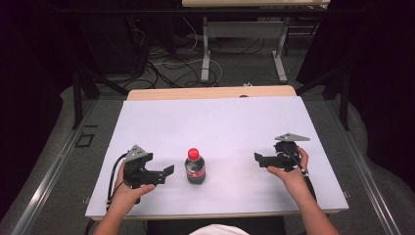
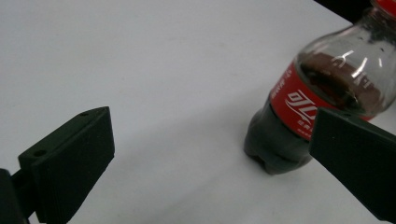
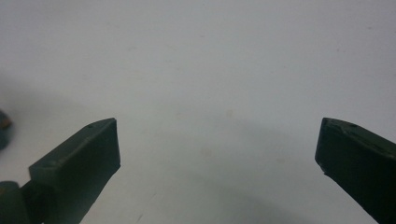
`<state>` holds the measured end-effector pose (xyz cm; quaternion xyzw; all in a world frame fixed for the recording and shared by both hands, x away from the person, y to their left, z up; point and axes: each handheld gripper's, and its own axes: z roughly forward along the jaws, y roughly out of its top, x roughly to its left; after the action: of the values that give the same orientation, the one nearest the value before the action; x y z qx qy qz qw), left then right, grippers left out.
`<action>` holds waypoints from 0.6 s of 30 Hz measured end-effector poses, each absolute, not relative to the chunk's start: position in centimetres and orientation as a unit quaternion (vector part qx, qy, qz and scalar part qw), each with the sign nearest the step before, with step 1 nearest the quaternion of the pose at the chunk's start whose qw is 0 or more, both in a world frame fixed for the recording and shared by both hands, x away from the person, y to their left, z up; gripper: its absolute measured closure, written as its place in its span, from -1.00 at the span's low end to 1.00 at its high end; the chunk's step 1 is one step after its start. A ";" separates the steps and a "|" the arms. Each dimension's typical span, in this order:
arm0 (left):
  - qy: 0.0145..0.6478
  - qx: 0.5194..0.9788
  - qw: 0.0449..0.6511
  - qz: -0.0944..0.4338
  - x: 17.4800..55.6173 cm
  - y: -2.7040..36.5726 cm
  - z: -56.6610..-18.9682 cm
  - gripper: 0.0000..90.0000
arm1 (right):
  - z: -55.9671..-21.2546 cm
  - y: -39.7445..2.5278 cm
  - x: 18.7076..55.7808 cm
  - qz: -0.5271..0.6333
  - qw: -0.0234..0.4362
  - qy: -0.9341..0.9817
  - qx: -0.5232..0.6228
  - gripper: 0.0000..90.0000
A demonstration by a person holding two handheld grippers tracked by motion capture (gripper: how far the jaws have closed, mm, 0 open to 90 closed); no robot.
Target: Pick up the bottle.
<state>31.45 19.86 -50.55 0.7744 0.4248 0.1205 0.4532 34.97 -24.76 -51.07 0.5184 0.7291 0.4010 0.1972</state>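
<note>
Both tongs [image 1: 169,171] [image 1: 257,159] spread beside a red-labelled cola bottle [image 1: 195,166], white lettering unreadable.

In the left gripper view the bottle [image 2: 317,88] is cut off at the top edge, so little of its red cap shows, and the right-hand finger [image 2: 355,163] of the left gripper [image 2: 210,163] covers part of its label and lower side; the label's small print is too blurred to read. In the right gripper view a dark shape [image 3: 3,128] at the left edge is cut off and cannot be identified. In the high view the person's forearms run off the bottom edge, and the near edge of the surface [image 1: 220,117] is partly hidden by them.
</note>
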 end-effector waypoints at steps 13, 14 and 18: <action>0.376 0.796 0.457 0.129 30.7 15.3 -50.7 -0.96 | -49.5 -23.9 31.2 0.401 0.233 0.749 0.474 -1.00; 0.371 0.798 0.458 0.128 30.8 14.5 -50.8 -0.94 | -49.6 -23.8 31.2 0.400 0.229 0.750 0.474 -1.00; 0.355 0.810 0.454 0.114 31.3 12.8 -51.1 -0.90 | -49.8 -23.4 31.3 0.398 0.223 0.755 0.471 -0.99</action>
<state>31.30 12.83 -51.06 0.8096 0.3547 0.1137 0.4536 31.27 -23.40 -49.80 0.4713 0.7549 0.3981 0.2227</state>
